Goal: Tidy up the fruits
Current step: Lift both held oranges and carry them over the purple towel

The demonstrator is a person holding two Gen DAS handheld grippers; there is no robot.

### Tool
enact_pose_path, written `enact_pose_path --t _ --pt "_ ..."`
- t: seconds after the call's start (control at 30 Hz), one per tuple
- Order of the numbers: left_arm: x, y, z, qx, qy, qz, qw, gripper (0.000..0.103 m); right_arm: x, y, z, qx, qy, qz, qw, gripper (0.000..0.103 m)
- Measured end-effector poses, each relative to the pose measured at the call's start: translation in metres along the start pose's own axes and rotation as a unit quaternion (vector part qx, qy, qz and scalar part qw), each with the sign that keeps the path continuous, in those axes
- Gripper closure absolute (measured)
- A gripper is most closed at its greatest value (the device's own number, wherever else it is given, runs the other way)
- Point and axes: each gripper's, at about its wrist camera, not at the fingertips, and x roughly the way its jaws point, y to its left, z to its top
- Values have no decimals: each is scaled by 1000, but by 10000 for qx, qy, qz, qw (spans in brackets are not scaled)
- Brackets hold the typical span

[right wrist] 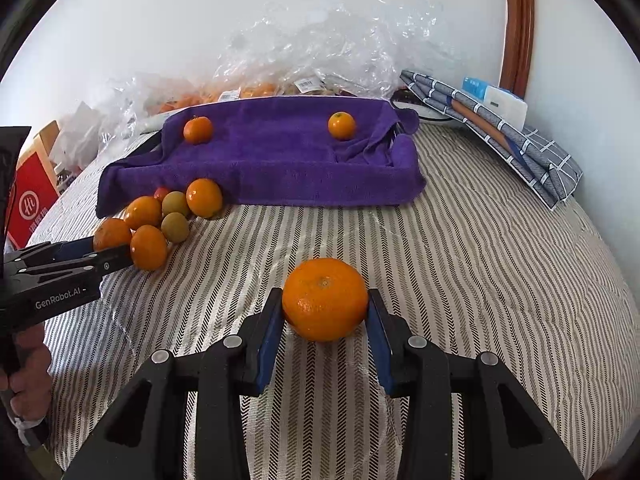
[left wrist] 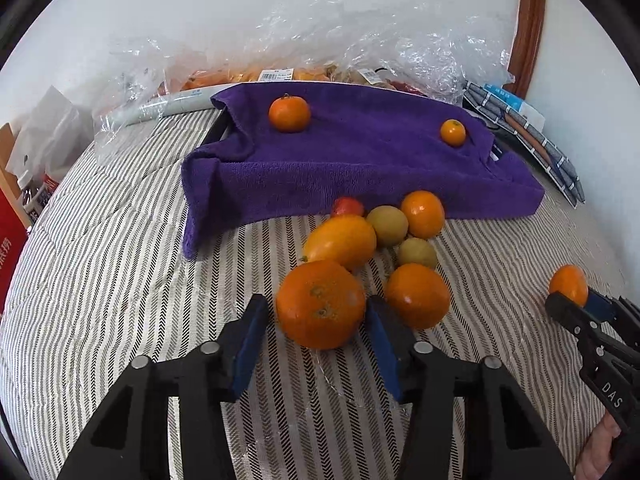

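A purple towel-covered tray point(left wrist: 360, 168) point(right wrist: 280, 168) holds two small oranges point(left wrist: 289, 113) point(left wrist: 453, 132). A pile of several fruits lies in front of it: oranges, an oval orange fruit point(left wrist: 342, 240), two greenish fruits point(left wrist: 387, 220) and a red one point(left wrist: 347, 206). My left gripper point(left wrist: 318, 316) straddles the nearest large orange point(left wrist: 320, 304); the right pad touches it, a small gap shows on the left. My right gripper point(right wrist: 325, 308) is shut on a separate orange point(right wrist: 325, 299) on the striped cloth; it also shows in the left wrist view point(left wrist: 568, 284).
Crinkled clear plastic bags point(left wrist: 360, 40) with more fruit lie behind the tray against the white wall. Folded checked cloths point(right wrist: 500, 132) lie at the right. A red box point(right wrist: 32, 200) stands at the left. A wooden frame point(right wrist: 518, 20) rises at the back right.
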Motion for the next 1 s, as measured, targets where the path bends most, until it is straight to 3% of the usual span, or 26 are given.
enact_pose_path --t 0.03,0.57,1.0 --pt "0 2 1 -61 -16 -51 10000 63 0 0 0 -3 -1 -5 10000 63" --pt "-10 33 -5 -847 -307 -954 9913 64 0 -3 0 8 13 56 10000 63" --pt "-22 41 -9 -994 -564 -1029 9881 64 -5 5 -2 -283 -90 287 9991 63"
